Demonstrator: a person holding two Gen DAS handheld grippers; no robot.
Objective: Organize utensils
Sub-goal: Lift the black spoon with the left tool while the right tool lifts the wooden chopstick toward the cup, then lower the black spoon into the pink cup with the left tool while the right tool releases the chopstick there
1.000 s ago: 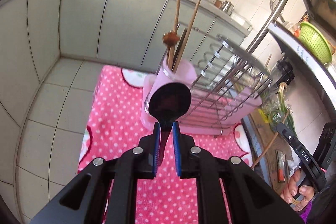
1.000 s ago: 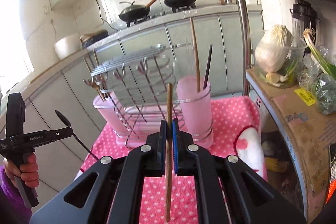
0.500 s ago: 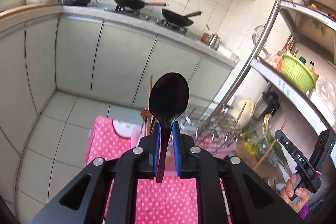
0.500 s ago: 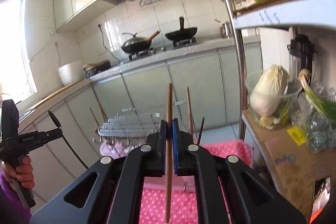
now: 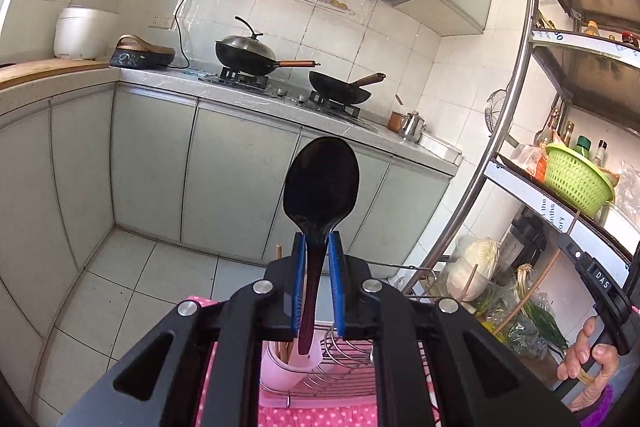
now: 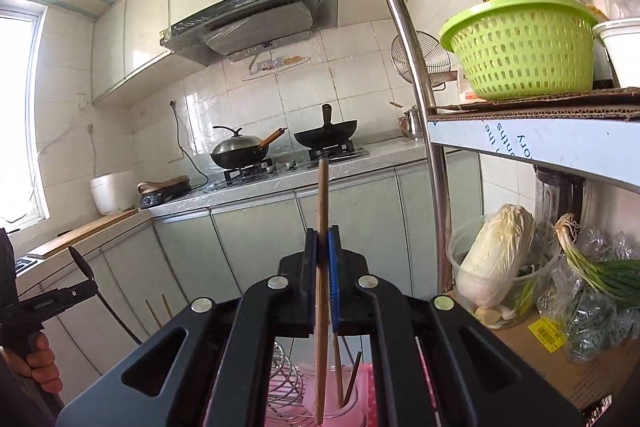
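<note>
The left gripper has its jaws pinching the neck of a black spoon, bowl up, held above the pink utensil cup. The right gripper has its jaws pressed tight on a single wooden chopstick, standing upright over that same pink cup, where more chopsticks already stand. Beside the cup sits a wire dish rack on the pink dotted cloth.

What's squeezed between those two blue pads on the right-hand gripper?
A wooden chopstick, standing upright between the right gripper's pads, seen in the right wrist view.
</note>
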